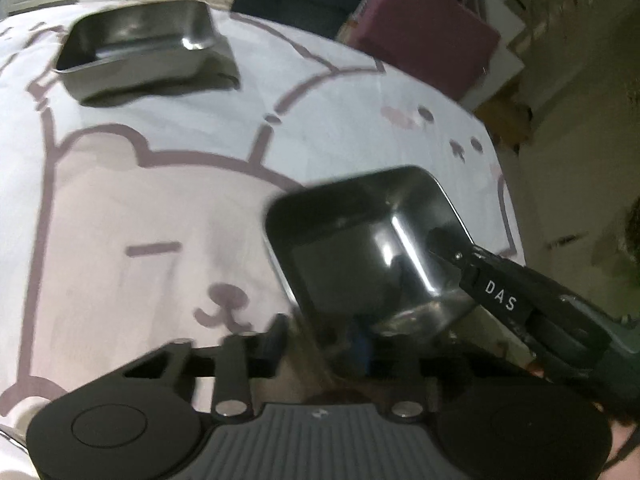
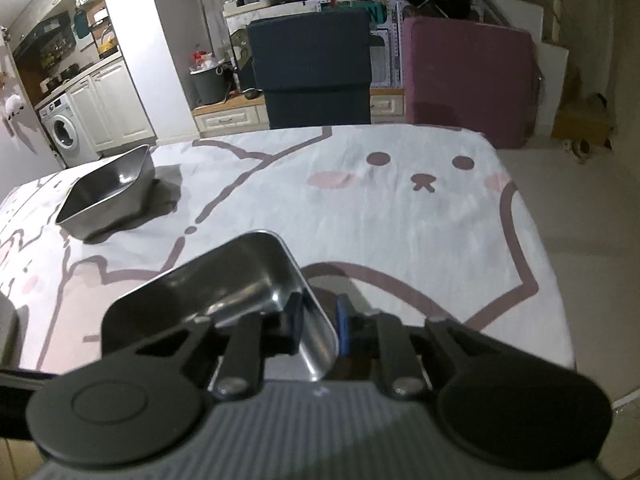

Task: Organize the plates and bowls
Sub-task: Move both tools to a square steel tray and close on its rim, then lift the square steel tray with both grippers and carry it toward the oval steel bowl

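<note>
Two square steel bowls are on a table with a bear-print cloth. In the right wrist view my right gripper [image 2: 318,322] is shut on the near bowl's [image 2: 224,292] right wall, one finger inside, one outside. The second bowl [image 2: 108,196] rests at the far left. In the left wrist view the near bowl [image 1: 360,248] is lifted and tilted over the cloth, with the right gripper's [image 1: 448,250] fingers clamped on its right wall. My left gripper [image 1: 320,336] is just below that bowl, jaws wide apart, holding nothing. The far bowl [image 1: 144,48] sits at the upper left.
The table's right edge [image 2: 532,216] drops to a tiled floor. A dark blue chair back [image 2: 316,60] and a maroon panel [image 2: 468,80] stand beyond the far edge. White cabinets and a washing machine [image 2: 64,132] are at the left.
</note>
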Tool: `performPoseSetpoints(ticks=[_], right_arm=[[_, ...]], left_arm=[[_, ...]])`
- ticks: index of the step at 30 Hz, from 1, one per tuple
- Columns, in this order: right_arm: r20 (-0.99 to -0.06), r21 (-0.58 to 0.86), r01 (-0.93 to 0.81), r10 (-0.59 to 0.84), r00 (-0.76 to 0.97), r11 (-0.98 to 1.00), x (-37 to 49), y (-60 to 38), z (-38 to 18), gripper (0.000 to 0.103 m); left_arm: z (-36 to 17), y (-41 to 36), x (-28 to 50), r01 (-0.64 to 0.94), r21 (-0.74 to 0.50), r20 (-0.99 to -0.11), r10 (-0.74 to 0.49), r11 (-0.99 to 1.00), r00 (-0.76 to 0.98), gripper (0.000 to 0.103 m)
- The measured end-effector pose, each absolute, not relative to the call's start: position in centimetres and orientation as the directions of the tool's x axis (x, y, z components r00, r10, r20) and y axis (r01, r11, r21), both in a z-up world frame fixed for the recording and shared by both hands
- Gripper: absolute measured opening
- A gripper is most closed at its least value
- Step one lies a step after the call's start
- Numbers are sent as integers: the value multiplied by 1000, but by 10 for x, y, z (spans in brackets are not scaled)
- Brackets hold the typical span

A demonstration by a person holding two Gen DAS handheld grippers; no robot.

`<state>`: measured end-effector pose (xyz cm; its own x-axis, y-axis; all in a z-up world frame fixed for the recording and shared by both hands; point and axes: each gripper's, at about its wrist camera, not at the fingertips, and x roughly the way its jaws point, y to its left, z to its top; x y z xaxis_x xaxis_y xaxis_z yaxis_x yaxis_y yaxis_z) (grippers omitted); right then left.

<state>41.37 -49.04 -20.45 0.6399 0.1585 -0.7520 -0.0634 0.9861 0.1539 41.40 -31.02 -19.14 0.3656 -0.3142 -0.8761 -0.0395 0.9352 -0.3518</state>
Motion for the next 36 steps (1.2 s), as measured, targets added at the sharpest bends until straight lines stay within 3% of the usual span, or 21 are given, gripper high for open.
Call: performPoseSetpoints(ticks=[2, 8, 18, 28, 36], right_arm=[[-762, 166, -70, 173, 623, 984, 410, -492, -203, 13], [-775, 176, -59, 175, 607, 983, 386, -505, -197, 4], [-706, 162, -64, 161, 690, 985, 329, -496, -134, 4], [-637, 136, -101, 166, 753, 985, 269, -415, -58, 5], [-630, 147, -189, 239, 738, 971, 235, -313, -45, 8]], left_arm=[[-191, -314, 413, -23, -326, -878, -294, 945, 378, 20], [-182, -317, 404, 36, -326, -857, -311, 945, 411, 13], [-107, -296, 364, 163, -307, -763, -345, 938, 547, 10], [-35, -197, 306, 222, -275, -691, -353, 936, 631, 10], [-20, -94, 265, 186, -221, -696, -288, 957, 657, 10]])
